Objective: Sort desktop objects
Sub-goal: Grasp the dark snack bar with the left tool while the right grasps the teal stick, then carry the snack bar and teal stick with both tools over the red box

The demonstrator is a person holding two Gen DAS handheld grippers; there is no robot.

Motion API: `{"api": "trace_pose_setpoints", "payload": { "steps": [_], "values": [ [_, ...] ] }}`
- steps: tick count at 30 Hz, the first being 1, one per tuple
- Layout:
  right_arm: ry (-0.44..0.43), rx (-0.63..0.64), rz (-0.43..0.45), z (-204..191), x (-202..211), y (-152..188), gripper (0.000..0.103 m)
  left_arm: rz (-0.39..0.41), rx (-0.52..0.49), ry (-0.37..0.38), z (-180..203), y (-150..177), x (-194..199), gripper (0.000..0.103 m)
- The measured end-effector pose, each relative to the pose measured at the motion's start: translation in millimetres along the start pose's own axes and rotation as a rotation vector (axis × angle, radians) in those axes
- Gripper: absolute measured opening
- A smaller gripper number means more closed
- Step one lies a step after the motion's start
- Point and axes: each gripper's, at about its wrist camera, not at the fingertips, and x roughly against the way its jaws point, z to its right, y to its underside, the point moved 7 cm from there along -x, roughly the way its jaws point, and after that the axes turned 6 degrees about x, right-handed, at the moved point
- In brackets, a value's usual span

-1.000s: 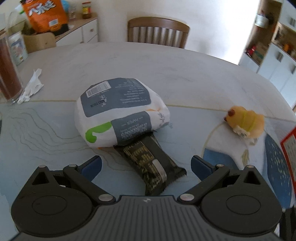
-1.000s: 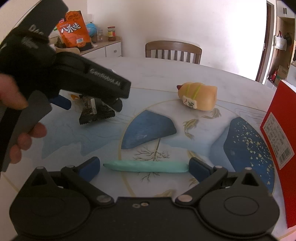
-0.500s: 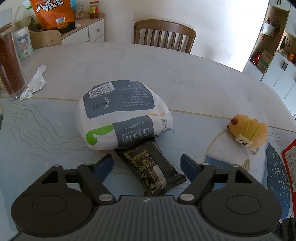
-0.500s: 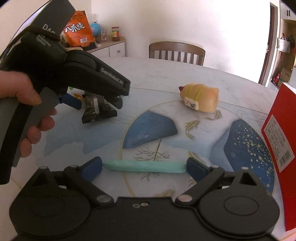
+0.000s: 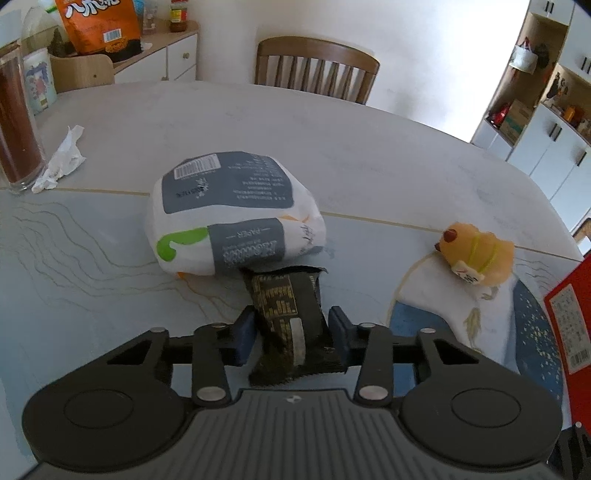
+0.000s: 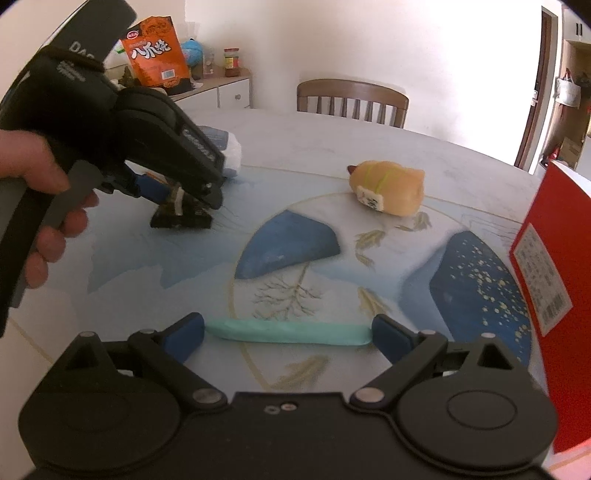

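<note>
A wooden slat-back chair point(image 5: 317, 68) stands at the tabletop's point(image 5: 369, 147) far edge, top centre. White walls point(image 5: 424, 48) glow with daylight. White cabinets point(image 5: 554, 147) with open shelves fill the upper right; a sideboard point(image 5: 173, 61) sits upper left.

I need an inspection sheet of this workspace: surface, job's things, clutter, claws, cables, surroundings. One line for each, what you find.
Surface: round table, pale top with painted blue landscape.
Job's things: black snack packet against a white paper pack; yellow plush toy; green strip; red box at the right edge.
Clutter: crumpled tissue beside a glass jar.
Claws: left claw shut on the black snack packet; right claw open, the green strip between its fingers.
Cables: nothing seen.
Surroundings: wooden chair, white cabinet with an orange snack bag, shelves.
</note>
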Motion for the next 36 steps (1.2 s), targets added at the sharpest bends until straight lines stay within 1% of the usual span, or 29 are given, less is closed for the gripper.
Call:
{"api": "trace_pose_setpoints", "payload": {
  "steps": [2,7,14,17,26,36],
  "values": [
    [0.009,-0.005,-0.002,4,3,2,0.098,-0.003,-0.001,0.013,2,2,2,0.036],
    [0.028,-0.019,0.001,14,15,2,0.098,-0.002,-0.032,0.032,5,9,10,0.036],
    [0.048,-0.033,0.008,27,32,-2,0.098,-0.002,-0.07,0.04,9,15,20,0.036],
    [0.051,-0.038,0.024,31,42,-7,0.098,-0.001,-0.081,0.051,11,17,26,0.036],
    [0.051,-0.063,0.067,44,78,-25,0.098,0.019,-0.156,0.102,31,25,58,0.036],
    [0.067,-0.072,0.09,60,111,-33,0.098,0.011,-0.189,0.135,52,36,89,0.036]
  ]
}}
